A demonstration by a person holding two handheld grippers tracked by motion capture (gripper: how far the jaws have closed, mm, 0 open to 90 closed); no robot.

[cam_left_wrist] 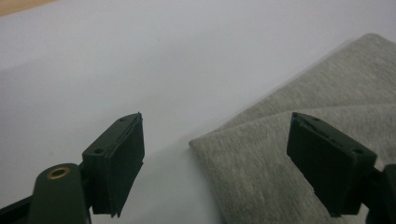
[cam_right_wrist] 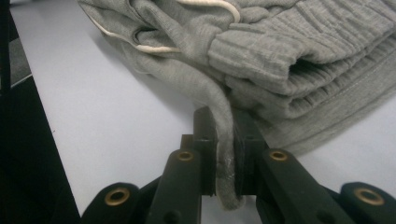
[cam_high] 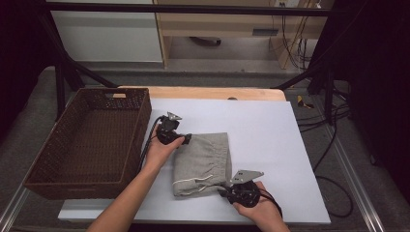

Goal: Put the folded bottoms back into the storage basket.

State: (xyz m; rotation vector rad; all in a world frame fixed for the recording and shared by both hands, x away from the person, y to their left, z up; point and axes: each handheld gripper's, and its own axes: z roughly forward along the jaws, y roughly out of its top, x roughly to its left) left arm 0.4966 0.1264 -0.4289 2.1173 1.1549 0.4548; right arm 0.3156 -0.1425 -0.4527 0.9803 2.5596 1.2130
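Right tool (cam_right_wrist: 225,161) clamped on a fold of grey shorts (cam_high: 202,164), near corner. Left tool (cam_left_wrist: 215,161) jaws apart, straddling the far corner, pads not pressing. Shorts lie folded on white counter (cam_high: 261,130), just beside basket (cam_high: 72,179).

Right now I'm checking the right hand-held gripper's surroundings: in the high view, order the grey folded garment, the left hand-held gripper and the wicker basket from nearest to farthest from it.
1. Grey folded garment: pinched at its near corner by the right hand-held gripper.
2. Left hand-held gripper: at the garment's far left corner.
3. Wicker basket: at the table's left.
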